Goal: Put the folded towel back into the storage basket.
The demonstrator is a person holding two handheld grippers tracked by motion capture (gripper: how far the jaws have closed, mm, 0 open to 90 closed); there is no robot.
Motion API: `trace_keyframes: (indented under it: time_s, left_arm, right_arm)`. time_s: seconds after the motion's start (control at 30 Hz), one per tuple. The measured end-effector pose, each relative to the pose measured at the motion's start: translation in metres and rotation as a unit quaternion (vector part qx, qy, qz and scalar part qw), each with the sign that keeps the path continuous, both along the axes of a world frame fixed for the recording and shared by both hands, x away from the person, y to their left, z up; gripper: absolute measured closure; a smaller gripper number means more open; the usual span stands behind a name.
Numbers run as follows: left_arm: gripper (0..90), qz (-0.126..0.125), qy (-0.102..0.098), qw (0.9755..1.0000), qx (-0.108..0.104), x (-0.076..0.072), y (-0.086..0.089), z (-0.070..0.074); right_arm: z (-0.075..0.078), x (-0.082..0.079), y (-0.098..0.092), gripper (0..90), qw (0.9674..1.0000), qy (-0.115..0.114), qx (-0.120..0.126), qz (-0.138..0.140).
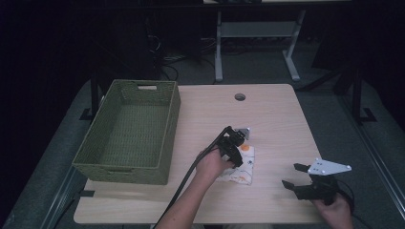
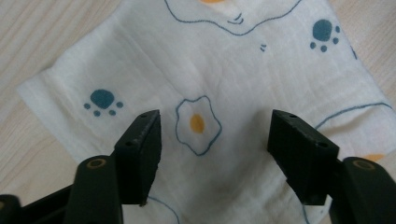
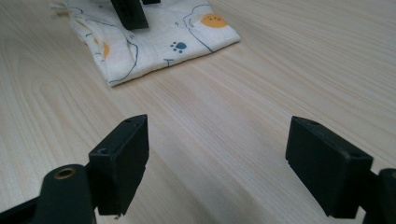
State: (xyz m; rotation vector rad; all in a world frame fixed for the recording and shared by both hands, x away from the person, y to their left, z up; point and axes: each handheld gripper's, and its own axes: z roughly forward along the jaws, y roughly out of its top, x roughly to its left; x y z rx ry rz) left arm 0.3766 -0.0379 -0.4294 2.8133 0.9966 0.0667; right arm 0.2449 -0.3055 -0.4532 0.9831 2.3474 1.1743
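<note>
One folded printed cloth (image 1: 241,168) flat on worktop (image 1: 277,119), under left gripper (image 2: 215,140), fingers apart astride it. One right gripper (image 1: 292,175), fingers apart. One green woven basket (image 1: 129,131) left.

Both grippers are black, with blocky screw-holed fingers (image 3: 122,158), brass-ringed pivots, a trailing black cable, and a grey three-cornered plate (image 1: 328,167) atop one.

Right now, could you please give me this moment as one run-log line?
left tongs: open, above folded cloth, not gripping | right tongs: open over bare table | basket: at table's left
</note>
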Motion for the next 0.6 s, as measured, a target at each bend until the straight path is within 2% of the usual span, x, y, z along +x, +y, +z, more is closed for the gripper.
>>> trace_keyframes:
  time_s: [0.37,0.6]
  left_arm:
    - [44.5,-0.009,-0.002,0.9999,0.009,0.0001,-0.0048,-0.0042]
    - [54.5,-0.009,-0.004,0.9999,0.009,0.0006,-0.0050,-0.0036]
  right_arm:
    - [0.0003,-0.0003,0.0003,21.1,1.0000,0.000,0.000,0.000]
    - [0.0002,-0.0001,0.0004,21.1,1.0000,0.000,-0.002,0.000]
